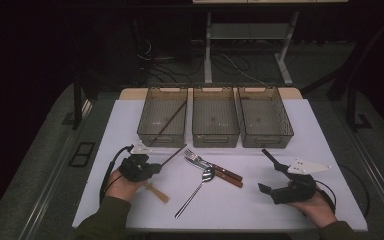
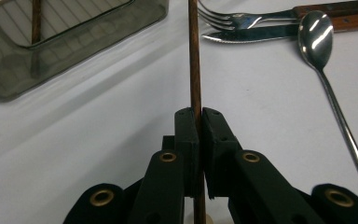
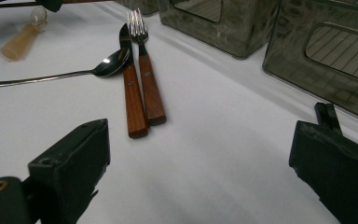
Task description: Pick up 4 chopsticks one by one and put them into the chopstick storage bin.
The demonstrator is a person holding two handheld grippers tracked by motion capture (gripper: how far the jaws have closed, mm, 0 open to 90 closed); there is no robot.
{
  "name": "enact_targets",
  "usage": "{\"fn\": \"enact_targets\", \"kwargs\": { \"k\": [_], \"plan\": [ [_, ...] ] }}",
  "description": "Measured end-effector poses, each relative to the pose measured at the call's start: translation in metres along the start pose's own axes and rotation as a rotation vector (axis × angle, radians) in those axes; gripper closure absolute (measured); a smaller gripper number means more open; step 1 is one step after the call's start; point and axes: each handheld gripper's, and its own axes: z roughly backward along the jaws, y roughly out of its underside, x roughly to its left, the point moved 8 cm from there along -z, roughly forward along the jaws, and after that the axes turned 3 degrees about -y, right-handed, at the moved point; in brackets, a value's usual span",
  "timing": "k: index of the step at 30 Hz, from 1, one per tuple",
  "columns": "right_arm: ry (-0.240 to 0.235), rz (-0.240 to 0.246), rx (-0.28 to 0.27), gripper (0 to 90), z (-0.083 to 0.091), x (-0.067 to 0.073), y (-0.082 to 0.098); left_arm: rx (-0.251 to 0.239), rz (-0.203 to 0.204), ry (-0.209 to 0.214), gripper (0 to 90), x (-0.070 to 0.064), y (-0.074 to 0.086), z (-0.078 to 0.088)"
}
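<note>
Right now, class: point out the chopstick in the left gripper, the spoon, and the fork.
chopstick (image 2: 195, 56), left gripper view, on its shaft above the gripper.
spoon (image 2: 315, 39), left gripper view, on its bowl.
fork (image 3: 150, 88), right gripper view, on its wooden handle.

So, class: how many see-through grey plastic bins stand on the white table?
3, in a row along the table's far side: the left bin with a brown chopstick leaning inside, the middle bin, and the right bin. None looks hidden.
</note>
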Motion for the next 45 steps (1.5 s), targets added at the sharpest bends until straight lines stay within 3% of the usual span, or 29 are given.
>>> {"fn": "enact_targets", "kwargs": {
  "k": [6,17,21,28,45],
  "plan": [
    [0.0,0.001,0.001,5.4,0.0,0.0,0.0,-0.024,-0.011,0.009,84.8,0.001,-0.004,0.005],
    [0.0,0.002,0.001,5.4,-0.001,0.0,0.0,-0.061,0.005,0.031,84.7,0.002,-0.01,0.012],
    [-0.001,0.001,0.003,5.4,-0.001,0.0,0.0,-0.091,0.014,0.031,84.7,0.004,-0.016,0.016],
    [0.0,0.0,0.002,5.4,-0.001,0.0,0.0,-0.105,0.0,0.035,84.6,0.009,-0.023,0.019],
    [0.001,-0.008,0.001,5.4,0.0,0.0,0.0,-0.152,0.008,0.036,84.5,0.019,-0.05,0.024]
  ]
}}
